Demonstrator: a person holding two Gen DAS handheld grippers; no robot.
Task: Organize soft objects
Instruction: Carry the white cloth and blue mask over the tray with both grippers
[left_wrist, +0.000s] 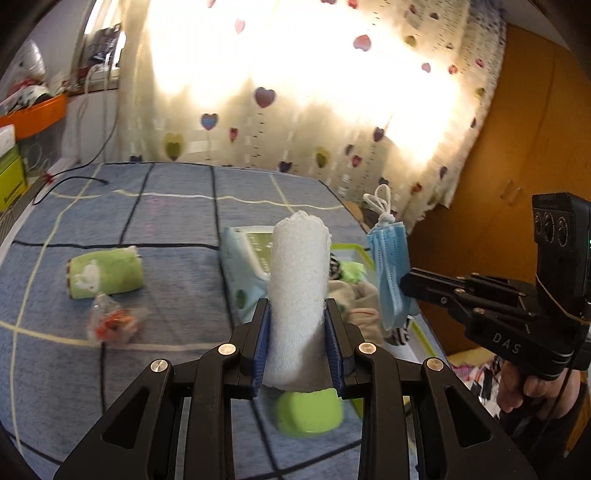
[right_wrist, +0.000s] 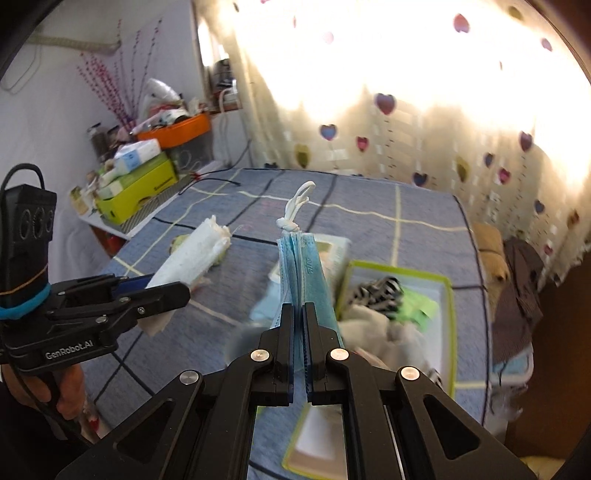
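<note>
My left gripper (left_wrist: 297, 314) is shut on a rolled white towel (left_wrist: 298, 280), held upright above the blue checked bed cover (left_wrist: 147, 221); the same towel (right_wrist: 192, 258) shows in the right wrist view. My right gripper (right_wrist: 299, 306) is shut on a stack of blue face masks (right_wrist: 301, 266) with knotted white ear loops, and those masks (left_wrist: 389, 273) hang at the right of the left wrist view. A green-rimmed tray (right_wrist: 448, 295) holding striped, grey and green cloths lies below the masks. A green rolled towel (left_wrist: 107, 275) lies on the cover at left.
A wet-wipes pack (left_wrist: 243, 266) lies behind the white towel, a clear bag with orange contents (left_wrist: 112, 323) lies near the green roll, and a green ball-like object (left_wrist: 310, 411) sits under my left gripper. Cluttered shelves with an orange bin (right_wrist: 177, 129) stand left; heart-print curtains behind.
</note>
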